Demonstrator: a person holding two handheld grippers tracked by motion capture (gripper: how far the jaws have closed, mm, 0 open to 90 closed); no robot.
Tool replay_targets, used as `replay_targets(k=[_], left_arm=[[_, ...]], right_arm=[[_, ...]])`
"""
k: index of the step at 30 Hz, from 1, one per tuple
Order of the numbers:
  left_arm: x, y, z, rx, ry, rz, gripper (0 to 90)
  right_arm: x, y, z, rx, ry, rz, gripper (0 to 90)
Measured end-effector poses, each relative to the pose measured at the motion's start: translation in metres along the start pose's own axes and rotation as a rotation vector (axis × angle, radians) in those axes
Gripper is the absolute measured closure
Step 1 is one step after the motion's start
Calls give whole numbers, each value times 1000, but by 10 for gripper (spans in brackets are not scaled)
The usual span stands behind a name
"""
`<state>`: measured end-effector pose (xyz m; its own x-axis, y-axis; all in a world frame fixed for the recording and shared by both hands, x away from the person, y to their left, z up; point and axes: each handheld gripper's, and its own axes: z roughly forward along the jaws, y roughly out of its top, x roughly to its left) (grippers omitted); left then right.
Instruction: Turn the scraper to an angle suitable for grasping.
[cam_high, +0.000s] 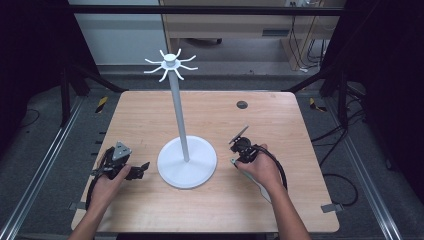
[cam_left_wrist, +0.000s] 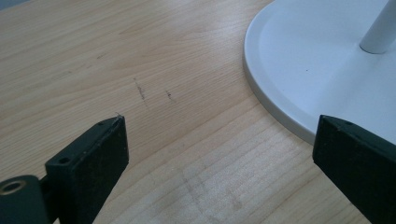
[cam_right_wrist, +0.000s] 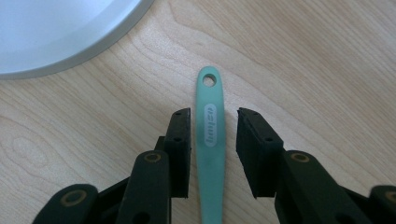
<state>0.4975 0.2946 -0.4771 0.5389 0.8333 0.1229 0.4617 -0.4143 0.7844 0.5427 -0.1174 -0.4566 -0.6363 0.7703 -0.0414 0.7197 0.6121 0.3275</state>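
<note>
— Forearms come in at six o'clock. What's the right gripper (cam_right_wrist: 214, 140) doing?
— Its jaws straddle a green handle (cam_right_wrist: 211, 135) lying on the table (cam_high: 280, 120), narrow gaps either side, not gripping.
— And the stand (cam_high: 187, 162)?
— At ten o'clock of that handle, mid-table.
— Left gripper (cam_left_wrist: 219, 154)?
— Jaws wide, holding nothing, the stand's base at its two o'clock.

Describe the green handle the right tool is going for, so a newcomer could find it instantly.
Start at the white stand mid-table; its round base edge shows in the right gripper view. Just beside it on the wood lies the mint-green handle, between the open right tool. It has a hanging hole and a pale oval label.
</note>
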Motion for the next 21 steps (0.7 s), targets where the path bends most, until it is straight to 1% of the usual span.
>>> replay_targets(k=[1, 2, 5, 6, 7, 8, 9, 10, 12, 14, 16, 19, 20, 21], left_arm=[[0, 0, 0, 0, -1, 0, 33], [0, 0, 0, 0, -1, 0, 33], [-1, 0, 0, -1, -2, 1, 33], [-1, 0, 0, -1, -2, 1, 33], [-1, 0, 0, -1, -2, 1, 33], [-1, 0, 0, -1, -3, 1, 33], [-1, 0, 0, -2, -3, 1, 33], [-1, 0, 0, -2, -3, 2, 33], [-1, 0, 0, 0, -4, 5, 33], [-1, 0, 0, -1, -2, 5, 33], [-2, 0, 0, 0, -2, 6, 33], [-2, 0, 0, 5, -4, 12, 33], [-2, 0, 0, 5, -5, 11, 33], [-2, 0, 0, 4, -6, 11, 33]], right_arm=[[-1, 0, 1, 1, -6, -24, 666], [0, 1, 2, 11, -3, -7, 668], [0, 2, 4, 17, 1, -5, 682], [-1, 2, 5, 15, 0, -18, 685], [-1, 2, 5, 18, -4, -21, 686], [-2, 1, 6, 15, -5, -37, 691], [-2, 2, 7, 17, -4, -36, 695], [0, 2, 6, 26, 2, -16, 696], [1, 3, 7, 36, 6, -8, 701], [-2, 3, 8, 29, 0, -48, 709], [0, 4, 8, 42, 7, -12, 715], [-1, 5, 9, 48, 4, -27, 721], [-3, 4, 11, 44, -2, -47, 723], [-1, 5, 10, 55, 4, -20, 724]])
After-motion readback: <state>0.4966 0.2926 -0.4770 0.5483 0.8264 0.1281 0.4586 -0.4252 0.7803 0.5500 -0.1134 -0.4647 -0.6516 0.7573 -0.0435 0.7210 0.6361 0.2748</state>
